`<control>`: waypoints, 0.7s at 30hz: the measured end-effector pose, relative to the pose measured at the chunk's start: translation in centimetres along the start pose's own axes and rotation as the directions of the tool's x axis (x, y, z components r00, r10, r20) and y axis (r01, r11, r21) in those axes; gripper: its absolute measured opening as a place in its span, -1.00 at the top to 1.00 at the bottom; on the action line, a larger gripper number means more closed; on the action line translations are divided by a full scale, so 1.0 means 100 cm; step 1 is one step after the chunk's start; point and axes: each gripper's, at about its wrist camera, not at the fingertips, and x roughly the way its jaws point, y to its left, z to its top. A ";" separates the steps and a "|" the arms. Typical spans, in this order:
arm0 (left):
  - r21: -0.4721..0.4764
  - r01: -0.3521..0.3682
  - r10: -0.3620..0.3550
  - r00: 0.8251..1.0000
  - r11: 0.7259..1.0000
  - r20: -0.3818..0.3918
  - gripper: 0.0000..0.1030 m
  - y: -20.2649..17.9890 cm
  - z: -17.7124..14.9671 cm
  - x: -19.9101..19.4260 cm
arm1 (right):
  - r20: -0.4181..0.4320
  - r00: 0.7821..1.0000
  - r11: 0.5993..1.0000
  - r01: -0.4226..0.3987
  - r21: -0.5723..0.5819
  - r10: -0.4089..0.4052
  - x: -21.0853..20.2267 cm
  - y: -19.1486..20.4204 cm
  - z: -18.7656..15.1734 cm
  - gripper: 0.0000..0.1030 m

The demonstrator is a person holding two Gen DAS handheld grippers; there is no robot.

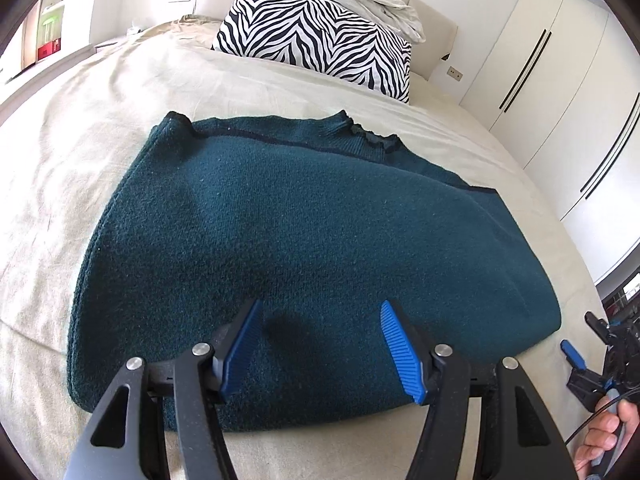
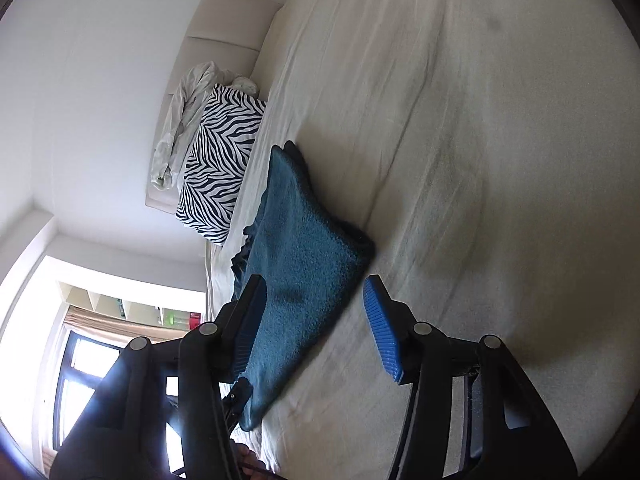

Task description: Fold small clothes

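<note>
hovering both sets of fingers half open and empty, left gripper [image 1: 320, 350] and right gripper [image 2: 316, 326], over the teal knit sweater [image 1: 304, 248]: soft, light, floppy; i'd pinch its near hem corners.

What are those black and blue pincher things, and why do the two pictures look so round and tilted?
They are tools a person holds, one in each hand. A small round-lens camera sits on each, looking along its fingers. One picture comes from the left hand-held gripper, the other from the right hand-held gripper. On the bed lies a folded dark green sweater, with a zebra pillow behind it. Both tools are open and hold nothing right now.
</note>
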 end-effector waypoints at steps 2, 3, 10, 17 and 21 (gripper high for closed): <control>0.002 0.023 -0.023 1.000 1.000 0.014 -0.26 -0.006 0.007 -0.004 | -0.027 1.000 1.000 -0.005 0.012 0.005 0.021 0.008 -0.008 0.03; 0.000 0.041 -0.041 0.999 0.999 0.019 -0.28 -0.008 0.011 -0.005 | -0.040 0.999 1.000 -0.008 0.018 0.009 0.029 0.011 -0.011 0.03; 0.006 0.089 -0.089 0.996 0.996 -0.009 -0.35 -0.026 0.037 0.024 | -0.005 1.000 0.993 0.016 0.119 -0.015 0.058 0.010 -0.010 0.03; 0.011 0.075 -0.075 0.996 0.997 -0.056 -0.38 -0.033 0.037 0.060 | 0.047 0.999 0.987 -0.006 0.161 -0.002 0.077 0.011 0.003 0.02; 0.079 0.061 -0.059 0.998 0.995 -0.038 -0.41 -0.036 0.028 0.064 | 0.076 0.997 0.986 -0.011 0.166 -0.002 0.072 0.012 0.000 0.03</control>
